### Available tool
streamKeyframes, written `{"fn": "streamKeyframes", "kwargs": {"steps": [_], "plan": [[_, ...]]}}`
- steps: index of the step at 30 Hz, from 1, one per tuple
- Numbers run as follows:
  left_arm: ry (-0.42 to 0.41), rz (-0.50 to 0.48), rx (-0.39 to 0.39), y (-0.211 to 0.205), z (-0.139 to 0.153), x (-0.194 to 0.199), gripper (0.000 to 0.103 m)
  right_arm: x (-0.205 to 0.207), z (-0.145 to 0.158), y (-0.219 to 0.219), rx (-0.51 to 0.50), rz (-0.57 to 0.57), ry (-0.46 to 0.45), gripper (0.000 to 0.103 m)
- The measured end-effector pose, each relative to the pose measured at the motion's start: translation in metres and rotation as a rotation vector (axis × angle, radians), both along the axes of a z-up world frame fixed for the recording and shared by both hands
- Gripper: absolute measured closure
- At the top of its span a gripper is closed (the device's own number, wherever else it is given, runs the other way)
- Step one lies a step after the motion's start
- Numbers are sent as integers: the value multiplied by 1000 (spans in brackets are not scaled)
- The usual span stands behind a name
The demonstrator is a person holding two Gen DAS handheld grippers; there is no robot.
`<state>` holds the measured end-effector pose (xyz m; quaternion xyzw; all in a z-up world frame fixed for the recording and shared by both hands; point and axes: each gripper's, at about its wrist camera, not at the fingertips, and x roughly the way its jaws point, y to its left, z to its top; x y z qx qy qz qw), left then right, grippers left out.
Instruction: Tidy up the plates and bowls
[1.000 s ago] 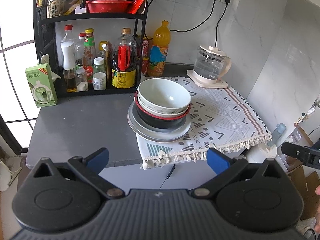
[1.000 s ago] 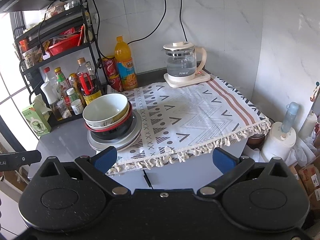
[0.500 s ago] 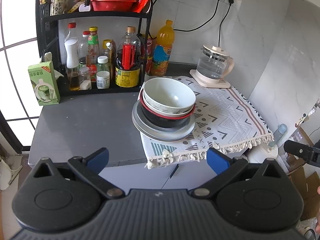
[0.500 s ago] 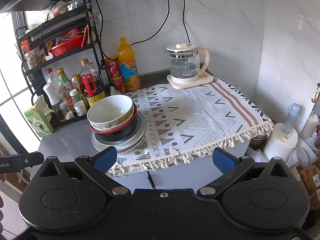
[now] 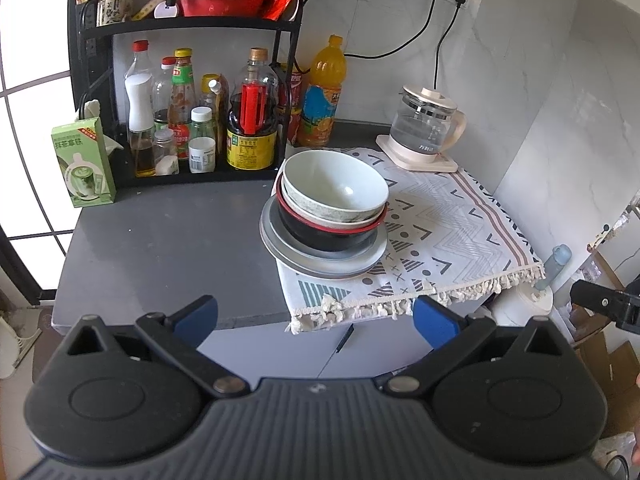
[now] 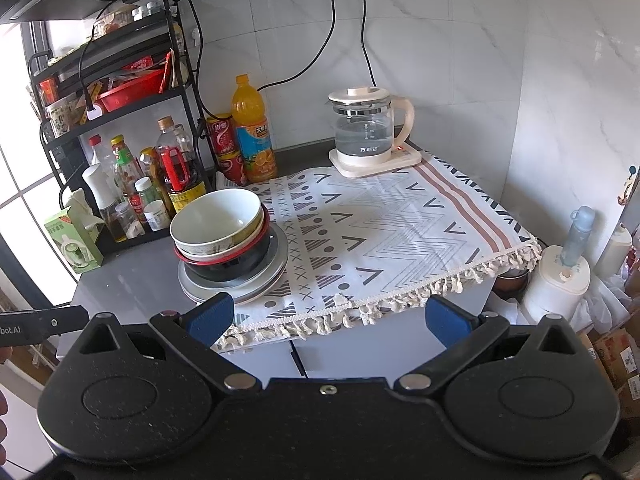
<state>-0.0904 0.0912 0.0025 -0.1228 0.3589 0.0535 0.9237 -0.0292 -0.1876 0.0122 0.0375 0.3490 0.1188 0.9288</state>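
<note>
A stack of dishes sits at the left edge of the patterned cloth (image 5: 460,236) (image 6: 384,232): a white bowl (image 5: 334,186) (image 6: 216,216) on top, a second pale bowl under it, then a black bowl with a red rim (image 5: 328,236) (image 6: 236,262), all on grey plates (image 5: 320,264) (image 6: 244,286). My left gripper (image 5: 316,318) hovers open in front of the counter edge, short of the stack. My right gripper (image 6: 328,318) is open too, in front of the cloth's fringe, with the stack ahead to its left. Both hold nothing.
A black rack (image 5: 92,92) of sauce bottles stands at the back left, with a green carton (image 5: 82,162) beside it. An orange drink bottle (image 5: 322,96) and a glass kettle (image 6: 370,132) stand at the back. Bare grey countertop (image 5: 168,248) lies left of the stack.
Both grippers have drifted slightly closer to the counter, so the stack and the counter look a little larger. The dishes have not moved, and both grippers stayed open.
</note>
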Motion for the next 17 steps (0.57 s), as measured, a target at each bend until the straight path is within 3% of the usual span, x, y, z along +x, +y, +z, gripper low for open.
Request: {"fn": "streamKeyframes", "kwargs": {"steps": [17], "plan": [[7, -24, -9, -12, -1, 3, 0, -5, -3, -9, -10, -18, 9, 0]]}}
